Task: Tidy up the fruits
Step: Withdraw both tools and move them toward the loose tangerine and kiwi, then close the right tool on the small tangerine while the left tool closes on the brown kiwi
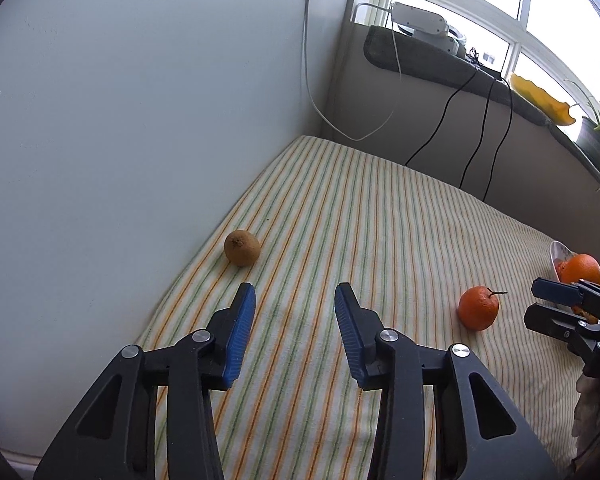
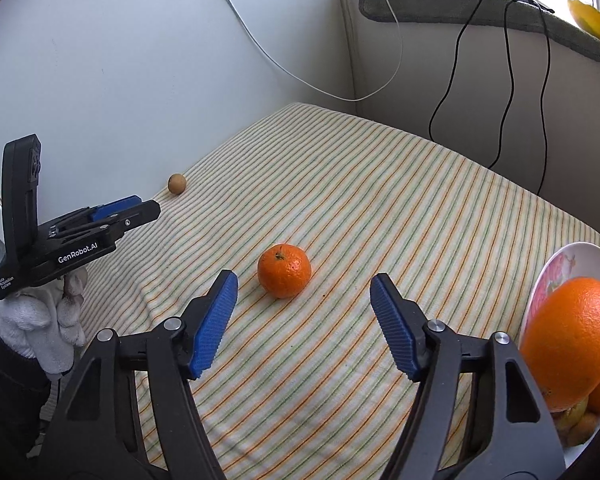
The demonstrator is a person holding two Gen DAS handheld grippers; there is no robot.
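A brown kiwi (image 1: 242, 248) lies on the striped cloth near the wall; it also shows small and far in the right wrist view (image 2: 177, 183). A mandarin (image 1: 478, 307) with a stem lies mid-cloth, also seen close ahead of my right gripper (image 2: 284, 271). A floral bowl (image 2: 556, 270) at the right holds a large orange (image 2: 572, 340) and other fruit. My left gripper (image 1: 295, 300) is open and empty, a short way before the kiwi. My right gripper (image 2: 304, 292) is open and empty, just short of the mandarin.
The striped cloth (image 1: 380, 220) covers the table, bounded by a white wall (image 1: 120, 100) on the left and a panel with hanging cables (image 2: 508, 80) behind. A sill above carries devices, a yellow dish (image 1: 540, 98) and a potted plant (image 1: 598, 136).
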